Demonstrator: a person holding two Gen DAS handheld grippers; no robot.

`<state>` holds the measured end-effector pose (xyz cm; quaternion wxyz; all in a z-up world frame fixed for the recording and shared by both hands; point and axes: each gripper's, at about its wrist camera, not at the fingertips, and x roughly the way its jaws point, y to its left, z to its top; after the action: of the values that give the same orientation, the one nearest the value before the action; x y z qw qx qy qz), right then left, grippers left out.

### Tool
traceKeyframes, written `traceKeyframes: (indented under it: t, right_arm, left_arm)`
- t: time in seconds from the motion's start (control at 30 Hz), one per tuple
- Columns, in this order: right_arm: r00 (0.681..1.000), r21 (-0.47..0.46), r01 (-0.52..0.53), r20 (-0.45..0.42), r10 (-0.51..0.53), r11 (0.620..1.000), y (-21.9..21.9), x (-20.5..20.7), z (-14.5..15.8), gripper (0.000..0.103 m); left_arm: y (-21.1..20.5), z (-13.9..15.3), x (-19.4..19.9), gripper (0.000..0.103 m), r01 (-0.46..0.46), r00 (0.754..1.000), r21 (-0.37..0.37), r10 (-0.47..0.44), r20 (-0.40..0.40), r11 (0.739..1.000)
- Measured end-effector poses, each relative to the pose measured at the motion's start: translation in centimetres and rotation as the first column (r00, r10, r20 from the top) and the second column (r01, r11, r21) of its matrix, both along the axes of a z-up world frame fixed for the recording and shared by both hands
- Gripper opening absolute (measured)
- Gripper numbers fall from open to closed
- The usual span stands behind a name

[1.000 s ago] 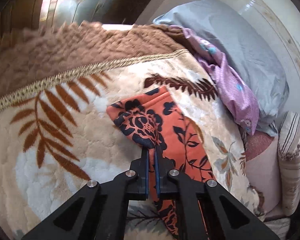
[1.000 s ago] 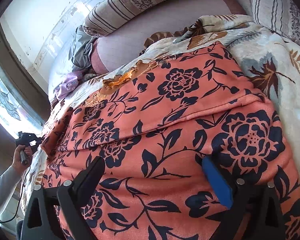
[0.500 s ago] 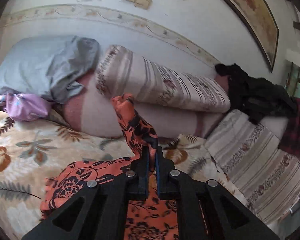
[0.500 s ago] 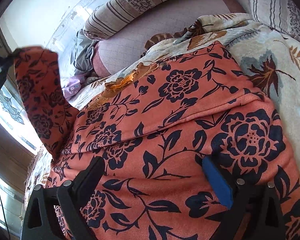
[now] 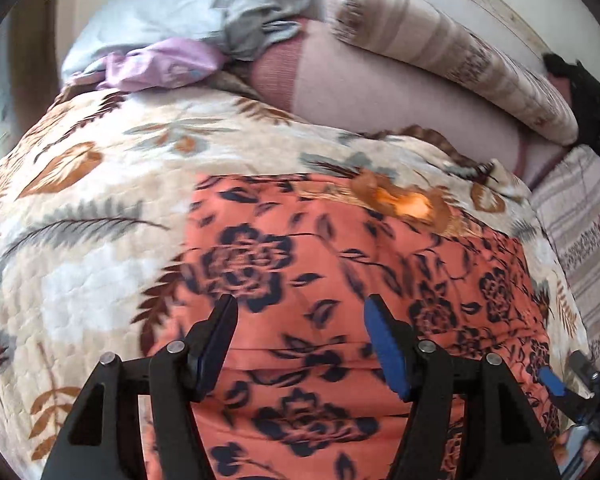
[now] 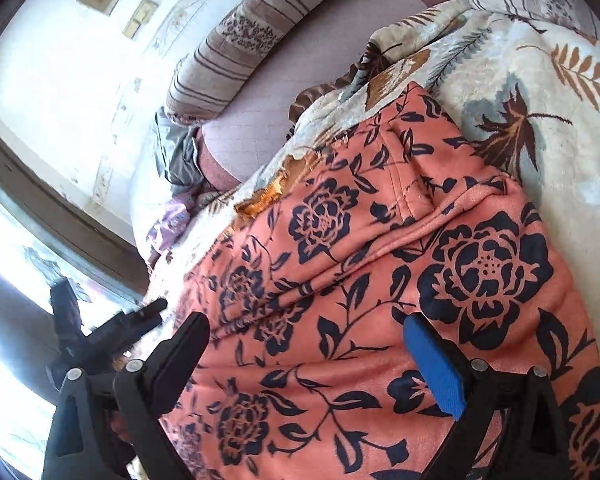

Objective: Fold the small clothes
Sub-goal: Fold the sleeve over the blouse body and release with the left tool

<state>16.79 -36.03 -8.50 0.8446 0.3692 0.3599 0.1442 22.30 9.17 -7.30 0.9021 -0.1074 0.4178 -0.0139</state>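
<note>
Left wrist view: left gripper (image 5: 300,322) spread wide, nothing between the fingers, poised over the near part of the garment (image 5: 340,264). Orange garment with dark flowers, lying flat on the leaf-print blanket (image 5: 100,184), a fold edge running across it. Far beyond the blanket, a pink mattress (image 5: 372,88) with a striped bolster (image 5: 452,52) on top; far left, a grey pillow (image 5: 172,4) and a lilac cloth (image 5: 164,66). At the near right edge, part of the right gripper (image 5: 572,384), blurred.

Right wrist view: right gripper (image 6: 308,340) also parted wide, holding nothing, set low over the garment (image 6: 380,280) with its fingers just above or on the cloth; contact not clear. Seam and layered fold visible across the middle of the fabric. Left gripper (image 6: 132,320) at the near left, beside the garment's left edge. Blanket (image 6: 560,120) to the right and far side; bolster (image 6: 252,40) and wall (image 6: 60,60) beyond.
</note>
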Motion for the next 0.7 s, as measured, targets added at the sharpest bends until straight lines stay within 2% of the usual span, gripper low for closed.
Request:
traceKeyframes:
  t: [0.1, 0.27, 0.3, 0.33, 0.37, 0.4, 0.47, 0.5, 0.53, 0.63, 0.7]
  right_arm:
    - [0.999, -0.025, 0.022, -0.030, -0.022, 0.999, -1.3, 2.1, 1.8, 0.099]
    - [0.984, -0.224, 0.002, -0.171, -0.041, 0.975, -1.7, 9.0, 1.7, 0.095]
    - [0.976, -0.244, -0.017, -0.214, -0.036, 0.970, -1.5, 10.2, 1.1, 0.090]
    - [0.967, -0.261, -0.045, -0.255, -0.023, 0.964, -1.4, 11.0, 0.4, 0.076]
    - [0.953, -0.304, -0.085, -0.304, -0.012, 0.949, -0.8, 11.8, -0.3, 0.069]
    - [0.936, -0.343, -0.117, -0.352, -0.012, 0.932, -0.2, 12.3, -1.2, 0.057]
    - [0.926, -0.423, -0.142, -0.377, -0.031, 0.895, 0.8, 12.6, -1.4, 0.048]
    - [0.926, -0.456, -0.160, -0.377, -0.027, 0.876, 1.4, 12.7, -0.9, 0.031]
    - [0.931, -0.478, -0.172, -0.364, -0.016, 0.861, 1.9, 12.6, -0.1, 0.021]
    - [0.971, -0.673, -0.161, -0.238, -0.005, 0.722, 4.4, 10.9, 3.6, 0.020]
    - [0.964, -0.684, -0.175, -0.264, -0.017, 0.709, 4.5, 10.3, 2.4, 0.020]
  left_arm:
    - [4.0, -1.5, -0.7, 0.068, -0.081, 0.997, -0.027, 0.081, 0.010, 0.996]
    - [7.2, -4.7, -0.3, 0.068, -0.163, 0.987, -0.156, 0.160, -0.036, 0.974]
    - [7.5, -5.0, -0.1, 0.068, -0.175, 0.984, -0.170, 0.168, -0.053, 0.970]
    - [7.4, -5.0, 0.1, 0.068, -0.180, 0.983, -0.188, 0.172, -0.056, 0.966]
    - [7.5, -4.9, 0.1, 0.068, -0.177, 0.984, -0.201, 0.172, -0.044, 0.963]
    - [7.4, -4.6, 0.2, 0.068, -0.176, 0.984, -0.194, 0.174, -0.029, 0.965]
    - [7.1, -4.3, 0.3, 0.068, -0.165, 0.986, -0.185, 0.165, -0.017, 0.969]
    - [6.8, -4.4, 0.4, 0.068, -0.150, 0.989, -0.187, 0.148, -0.024, 0.971]
    - [6.7, -4.6, 0.5, 0.068, -0.146, 0.989, -0.181, 0.142, -0.035, 0.973]
    - [6.1, -4.0, 0.2, 0.068, -0.148, 0.989, -0.127, 0.149, -0.003, 0.981]
    - [5.5, -3.1, -0.1, 0.068, -0.135, 0.989, -0.096, 0.140, 0.047, 0.986]
